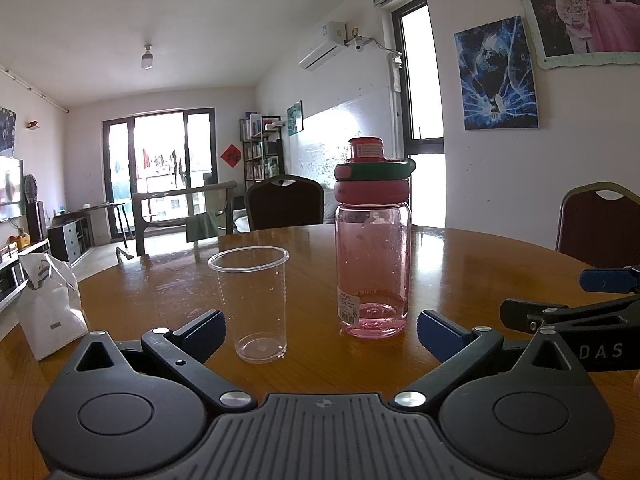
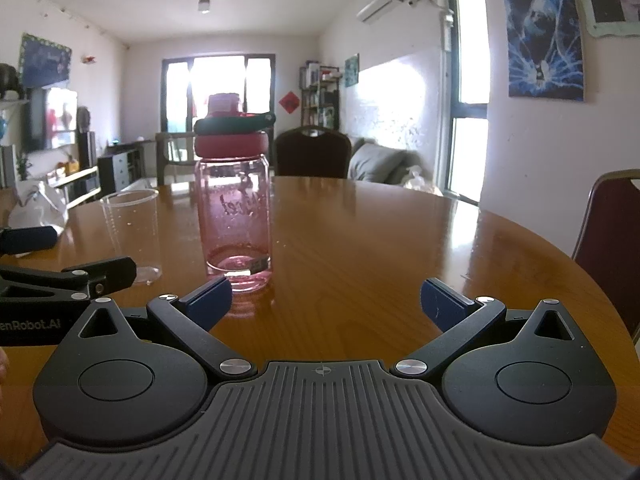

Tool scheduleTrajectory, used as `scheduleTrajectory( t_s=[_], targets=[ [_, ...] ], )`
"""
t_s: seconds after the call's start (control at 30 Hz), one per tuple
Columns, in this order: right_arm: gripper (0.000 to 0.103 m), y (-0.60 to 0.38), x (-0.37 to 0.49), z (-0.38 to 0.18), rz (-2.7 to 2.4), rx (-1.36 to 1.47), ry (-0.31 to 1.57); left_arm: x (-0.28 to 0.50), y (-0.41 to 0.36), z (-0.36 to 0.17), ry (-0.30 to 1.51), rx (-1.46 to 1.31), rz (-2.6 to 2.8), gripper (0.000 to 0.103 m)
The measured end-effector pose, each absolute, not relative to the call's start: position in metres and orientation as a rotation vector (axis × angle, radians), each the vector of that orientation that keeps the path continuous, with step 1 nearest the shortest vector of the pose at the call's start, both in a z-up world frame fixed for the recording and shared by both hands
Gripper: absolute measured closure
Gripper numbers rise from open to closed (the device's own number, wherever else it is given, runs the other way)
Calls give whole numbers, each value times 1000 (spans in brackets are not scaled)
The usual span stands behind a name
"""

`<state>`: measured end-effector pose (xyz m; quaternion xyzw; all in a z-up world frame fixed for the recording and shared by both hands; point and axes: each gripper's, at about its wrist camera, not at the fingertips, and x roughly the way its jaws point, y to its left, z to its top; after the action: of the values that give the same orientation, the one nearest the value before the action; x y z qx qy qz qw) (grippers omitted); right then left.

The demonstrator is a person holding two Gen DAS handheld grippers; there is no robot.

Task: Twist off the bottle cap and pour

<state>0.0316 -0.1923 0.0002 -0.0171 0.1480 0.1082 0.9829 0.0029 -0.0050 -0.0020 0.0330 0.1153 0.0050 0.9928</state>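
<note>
Nearest to me, both tongs stand wide and empty over the table (image 1: 460, 264): the left gripper (image 1: 320, 330) has its blue pads spread to either side of the two vessels, and the right gripper (image 2: 326, 304) gapes the same way, its left pad just in front of the bottle's foot. Just past the left pads stands the clear plastic cup (image 1: 256, 304), upright, empty as far as I can tell, to the left of the bottle and a little nearer. I judge it thin-walled and very light, easy to crush or knock over, so I would leave it alone or pinch it only gently low down. Right of it stands the pink bottle (image 1: 374, 264), upright, cap (image 1: 374, 188) on, with a green carry loop above the red collar. Its rigid, glossy wall looks slippery; only a shallow pool shows at the bottom, so I expect it to be light and prone to spin or skid. I would clamp the straight body at mid-height with the left tongs and take the ribless red collar with the right. Farther left lies a white bag (image 1: 50, 304); chairs stand beyond the far rim.
</note>
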Motion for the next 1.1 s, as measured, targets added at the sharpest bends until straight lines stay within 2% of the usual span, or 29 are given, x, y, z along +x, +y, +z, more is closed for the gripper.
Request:
scheduleTrajectory(
  t_s=[1.1],
  targets=[
    [0,-182,19,3,207,-28,291,2,-9,-2,227,64,10,0]
  ],
)
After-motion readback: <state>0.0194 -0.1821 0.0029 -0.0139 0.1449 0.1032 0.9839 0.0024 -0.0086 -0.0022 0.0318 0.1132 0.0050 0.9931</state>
